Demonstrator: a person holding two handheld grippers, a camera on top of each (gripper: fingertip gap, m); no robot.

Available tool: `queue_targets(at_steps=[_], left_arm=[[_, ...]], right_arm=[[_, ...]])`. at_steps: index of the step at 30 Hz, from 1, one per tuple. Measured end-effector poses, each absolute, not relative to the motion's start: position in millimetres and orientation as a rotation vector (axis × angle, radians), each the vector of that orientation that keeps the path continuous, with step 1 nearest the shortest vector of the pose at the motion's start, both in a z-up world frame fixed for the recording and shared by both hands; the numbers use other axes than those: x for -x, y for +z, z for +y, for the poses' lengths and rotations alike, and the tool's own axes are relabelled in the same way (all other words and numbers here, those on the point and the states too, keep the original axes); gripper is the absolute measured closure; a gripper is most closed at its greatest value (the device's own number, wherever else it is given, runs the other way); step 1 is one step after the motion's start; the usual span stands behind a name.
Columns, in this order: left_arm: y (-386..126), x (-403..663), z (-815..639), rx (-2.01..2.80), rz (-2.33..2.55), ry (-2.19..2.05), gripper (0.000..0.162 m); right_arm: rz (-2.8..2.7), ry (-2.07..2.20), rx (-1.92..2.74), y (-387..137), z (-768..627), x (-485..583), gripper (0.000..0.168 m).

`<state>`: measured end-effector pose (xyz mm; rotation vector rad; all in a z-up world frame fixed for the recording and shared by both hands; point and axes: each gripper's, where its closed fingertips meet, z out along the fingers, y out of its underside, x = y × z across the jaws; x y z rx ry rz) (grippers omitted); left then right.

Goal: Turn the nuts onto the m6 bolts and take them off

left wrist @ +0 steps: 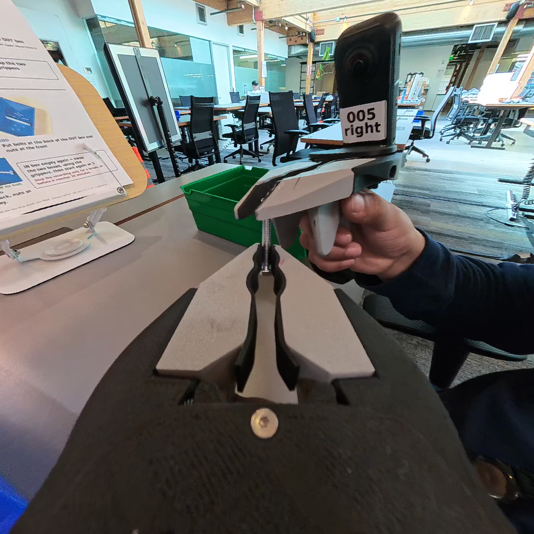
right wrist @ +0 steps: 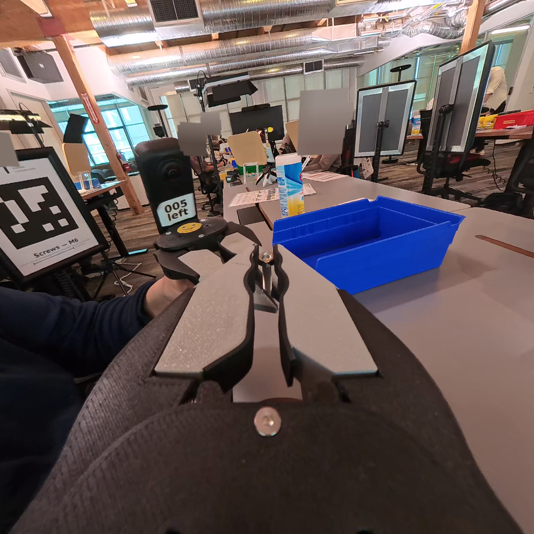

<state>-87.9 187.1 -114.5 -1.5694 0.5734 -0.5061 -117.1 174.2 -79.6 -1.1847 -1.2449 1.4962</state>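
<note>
Pinching a small shiny nut (left wrist: 265, 268) with the left gripper (left wrist: 265, 251), grey fingers (left wrist: 225, 303) squeezed close with only a thin gap. Standing straight up out of that nut, a silver bolt (left wrist: 265, 231) with ridges all along it. Gripping the top of the bolt with the right gripper (right wrist: 265, 254), fingers pressed in on the round head from both sides. Held up in the air above the grey counter (left wrist: 86, 318), near its right edge, not touching it. Wrapped around the right gripper's handle, a hand (left wrist: 364, 239) in a dark blue sleeve (left wrist: 462, 289). Under the left gripper in the right wrist view, another hand (right wrist: 164, 291) with the same dark sleeve. Sitting on top of each gripper, a tall black camera with a white sticker. Far behind the bolt in the left wrist view, a green bin (left wrist: 219, 208) on the counter. To the left of it, a white paper sheet with pictures (left wrist: 43, 130) leaning on a stand. To the right in the right wrist view, a blue bin (right wrist: 361, 260) on the counter, with a wall across its inside. Farther off behind the blue bin, a tall tub of wipes (right wrist: 289, 187). Over on the left, a framed black-and-white square sign (right wrist: 37, 219) on a stand. Far away, lots of desks and black chairs.
</note>
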Motion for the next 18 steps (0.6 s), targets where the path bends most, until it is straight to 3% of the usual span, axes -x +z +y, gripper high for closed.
queue_targets(at_steps=[18], left_arm=[[-105,90,183,1.540,0.548,-0.561,0.159]], right_arm=[[-1.266,1.504,1.194,-84,170,120,0.162]])
